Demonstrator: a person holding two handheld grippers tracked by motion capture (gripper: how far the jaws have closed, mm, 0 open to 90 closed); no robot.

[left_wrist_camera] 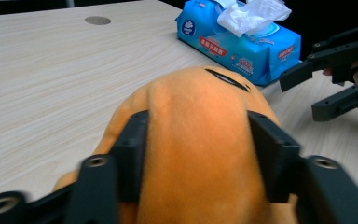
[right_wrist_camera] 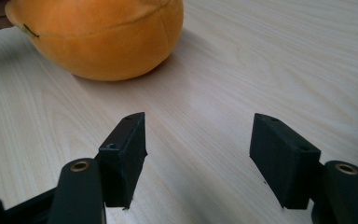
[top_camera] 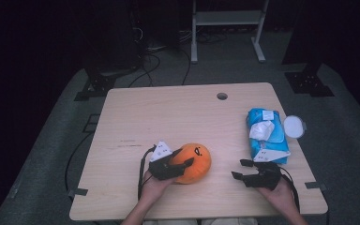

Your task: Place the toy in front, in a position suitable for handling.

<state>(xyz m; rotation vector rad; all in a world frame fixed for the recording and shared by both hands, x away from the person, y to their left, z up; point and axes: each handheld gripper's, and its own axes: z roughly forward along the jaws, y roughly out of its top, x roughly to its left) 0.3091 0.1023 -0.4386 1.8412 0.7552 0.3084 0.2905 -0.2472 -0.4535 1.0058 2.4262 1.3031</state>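
From up high, I see the orange soft toy [top_camera: 192,162] sitting near the front of the table [top_camera: 136,117], close to me, so I can reach it without stretching. My left claw [top_camera: 183,162] comes at it from the side, and the toy sits between its two black arms. My right claw [top_camera: 240,169] waits on the table off to the right, well apart from the toy. Behind it lies a blue pack of wipes [top_camera: 266,135], with a white lid [top_camera: 294,126] just beside the pack.

Looking along my left claw [left_wrist_camera: 198,154], the toy [left_wrist_camera: 200,154] bulges up between the two pads. Both pads press into its soft sides, so I am holding it about halfway shut. The wipes [left_wrist_camera: 237,42] and my other claw [left_wrist_camera: 317,88] sit farther off.

Looking along my right claw [right_wrist_camera: 198,158], the pads stand wide apart with bare table [right_wrist_camera: 261,56] between them. It holds nothing and touches nothing. The toy [right_wrist_camera: 102,32] is up ahead, out of its reach.
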